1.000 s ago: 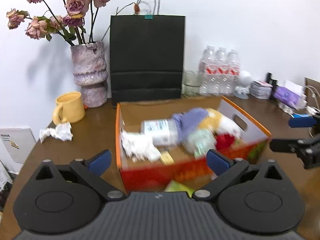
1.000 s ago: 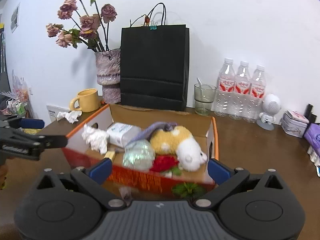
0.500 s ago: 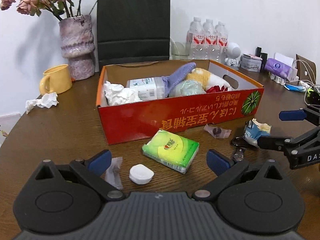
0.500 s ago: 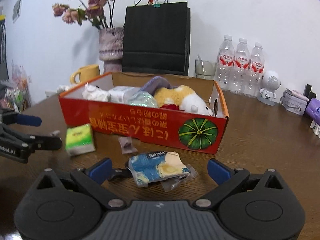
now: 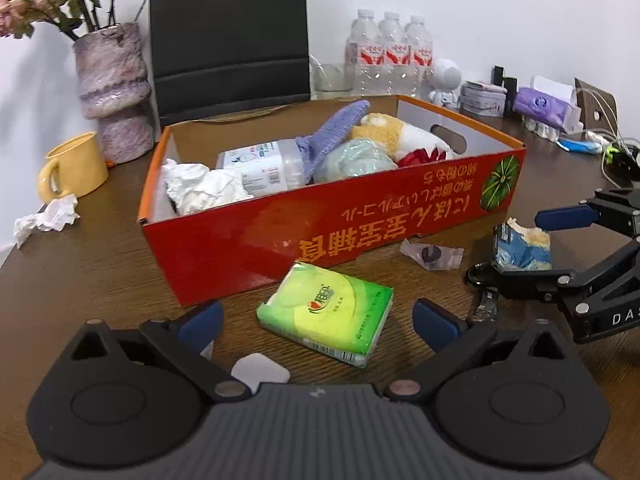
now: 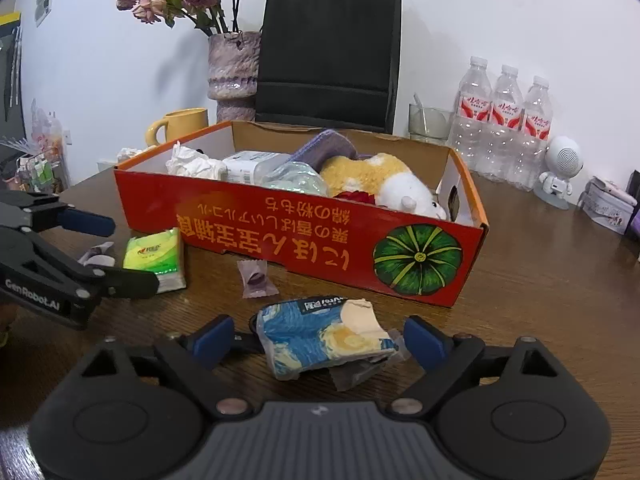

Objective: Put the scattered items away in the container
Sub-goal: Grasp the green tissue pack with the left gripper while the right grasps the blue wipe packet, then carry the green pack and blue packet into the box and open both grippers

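Note:
A red cardboard box sits mid-table, holding crumpled paper, a wipes tub, a purple cloth and a plush toy. My left gripper is open, its fingers either side of a green tissue pack on the table. A small white cap lies just under it. My right gripper is open around a blue painted tissue pack. A purple wrapped sweet lies between the packs.
Behind the box stand a black paper bag, a vase of dried roses, a yellow mug, three water bottles and a glass. A crumpled tissue lies far left. Clutter and cables fill the right edge.
Both grippers have pulled back from over the box and come down low toward the table in front of it. The loose packs now sit between their open fingers.

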The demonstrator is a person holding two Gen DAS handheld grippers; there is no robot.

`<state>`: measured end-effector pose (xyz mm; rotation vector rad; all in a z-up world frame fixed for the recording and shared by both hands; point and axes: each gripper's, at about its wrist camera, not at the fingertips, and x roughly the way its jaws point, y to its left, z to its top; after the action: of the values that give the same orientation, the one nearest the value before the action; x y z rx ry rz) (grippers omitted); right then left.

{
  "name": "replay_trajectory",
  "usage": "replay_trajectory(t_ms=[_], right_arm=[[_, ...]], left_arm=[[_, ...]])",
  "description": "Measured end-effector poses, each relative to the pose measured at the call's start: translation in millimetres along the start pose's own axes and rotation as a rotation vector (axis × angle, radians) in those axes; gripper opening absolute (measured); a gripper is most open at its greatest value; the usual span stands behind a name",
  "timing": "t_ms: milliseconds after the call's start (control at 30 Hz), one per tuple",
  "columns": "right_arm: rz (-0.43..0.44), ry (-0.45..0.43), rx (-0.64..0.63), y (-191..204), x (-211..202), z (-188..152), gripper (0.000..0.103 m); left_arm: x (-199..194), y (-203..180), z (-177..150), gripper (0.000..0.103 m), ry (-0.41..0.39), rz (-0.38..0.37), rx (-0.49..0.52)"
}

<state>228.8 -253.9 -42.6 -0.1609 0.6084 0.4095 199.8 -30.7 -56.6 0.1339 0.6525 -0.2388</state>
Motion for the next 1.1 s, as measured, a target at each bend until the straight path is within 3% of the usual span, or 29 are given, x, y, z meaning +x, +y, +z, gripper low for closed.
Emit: replay_trajectory(t_ms=[100, 333, 500, 567, 1100], right_arm=[[0.004, 0.004, 0.005, -1.3, 2.4, -0.6, 0.078], [0.022, 0.005, 0.019, -3.9, 3.8, -1.4, 0.067], [0.026, -0.008, 0.02, -4.5, 2.8, -1.3, 0.066], [0.026, -0.012, 0.021, -4.8, 2.1, -1.5, 0.065], [0.022, -0.065, 0.03, -2.3, -12.3, -3.0, 0.062]], left_arm=[[5.8, -1.1, 1.2, 0.103, 0.016, 0.001, 0.0], [13.6, -2.1, 4.1, 0.099, 0.035, -0.009, 0.005], [15.0, -4.4, 2.7, 0.078, 0.041, -0.02, 0.017], [13.9, -4.4, 2.3, 0.074, 0.037, -0.029, 0.017], [-18.3, -11.5, 0.4, 0.073, -0.055, -0.026, 0.012]])
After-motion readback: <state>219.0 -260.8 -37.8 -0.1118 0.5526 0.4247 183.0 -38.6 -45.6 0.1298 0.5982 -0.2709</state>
